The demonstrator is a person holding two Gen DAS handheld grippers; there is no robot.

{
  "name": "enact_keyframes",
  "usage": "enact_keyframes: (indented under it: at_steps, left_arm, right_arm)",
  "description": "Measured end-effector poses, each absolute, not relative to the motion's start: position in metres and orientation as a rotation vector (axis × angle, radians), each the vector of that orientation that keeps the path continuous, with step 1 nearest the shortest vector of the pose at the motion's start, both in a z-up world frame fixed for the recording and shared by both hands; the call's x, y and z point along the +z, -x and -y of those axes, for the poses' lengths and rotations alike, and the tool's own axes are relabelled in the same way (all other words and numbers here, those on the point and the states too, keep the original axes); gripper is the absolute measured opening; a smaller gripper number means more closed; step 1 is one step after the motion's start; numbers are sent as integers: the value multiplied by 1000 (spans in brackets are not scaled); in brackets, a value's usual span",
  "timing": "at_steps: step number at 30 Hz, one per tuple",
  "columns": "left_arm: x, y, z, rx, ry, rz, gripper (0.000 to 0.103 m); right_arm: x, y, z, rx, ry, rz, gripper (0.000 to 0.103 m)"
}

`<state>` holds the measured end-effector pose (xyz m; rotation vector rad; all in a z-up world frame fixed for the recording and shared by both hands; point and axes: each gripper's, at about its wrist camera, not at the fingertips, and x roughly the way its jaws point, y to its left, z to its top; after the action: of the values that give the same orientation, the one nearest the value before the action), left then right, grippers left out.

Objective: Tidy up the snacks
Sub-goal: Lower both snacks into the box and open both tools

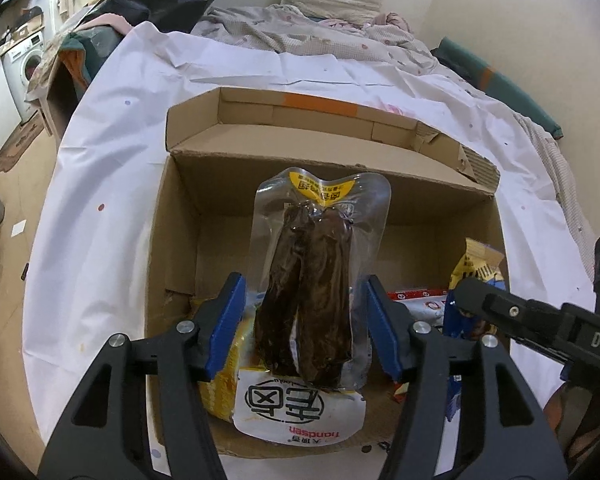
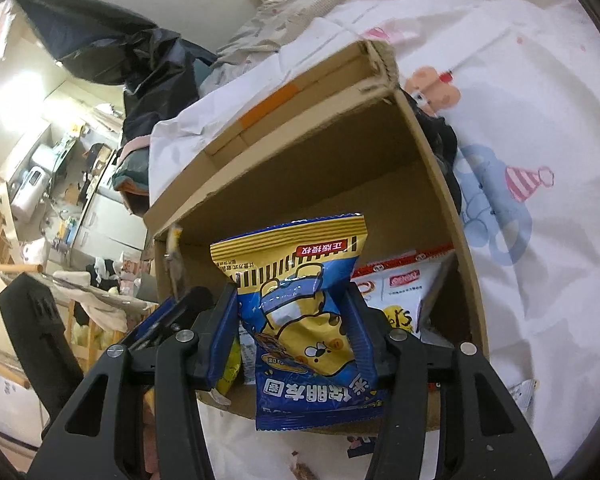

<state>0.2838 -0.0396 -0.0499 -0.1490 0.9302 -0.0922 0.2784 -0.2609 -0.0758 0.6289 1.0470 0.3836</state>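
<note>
A cardboard box (image 1: 188, 208) sits open on a bed covered by a white sheet (image 1: 100, 152), its lid flap folded back on the far side with a strip of orange tape (image 1: 320, 105) across it. The left hand-held gripper (image 1: 304, 320) hangs over the box with a clear vacuum pouch of dark brown meat (image 1: 312, 288) standing between its blue pads; the pads stand a little off the pouch on both sides, so the jaws are partly open and not pressing it. The pouch has a yellow label at its far end with Chinese writing too small to read. Beneath it lies a yellow-and-white packet (image 1: 296, 408) printed "tiandsen" under a large round Chinese mark. The right hand-held gripper (image 2: 296, 320) is closed on a blue-and-yellow snack bag (image 2: 300, 304) showing a cartoon yellow bear, a red tag and bold Chinese characters, held at the near right of the box. Behind it in the right corner leans a white packet with a red top edge (image 2: 404, 288).
</note>
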Motion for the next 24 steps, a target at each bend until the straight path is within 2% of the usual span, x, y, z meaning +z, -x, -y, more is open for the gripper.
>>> enact_keyframes:
  at_steps: [8, 11, 13, 15, 16, 24]
  left_arm:
    - [-52, -285, 36, -98, 173, -964, 63]
    - [-50, -283, 35, -109, 177, -962, 73]
    - [-47, -281, 36, -107, 170, -945, 84]
    - [-44, -278, 37, -103, 155, -928, 89]
    - [-43, -278, 38, -103, 151, -925, 90]
    - [-44, -278, 36, -98, 156, -931, 90]
  right_arm:
    - [-82, -278, 266, 369, -658, -1066, 57]
    - [-82, -278, 264, 369, -661, -1075, 61]
    - [-81, -278, 266, 361, -662, -1068, 73]
    - [-79, -277, 269, 357, -676, -1046, 82]
    - [-78, -277, 269, 356, -676, -1042, 86]
    - [-77, -277, 271, 361, -662, -1046, 86]
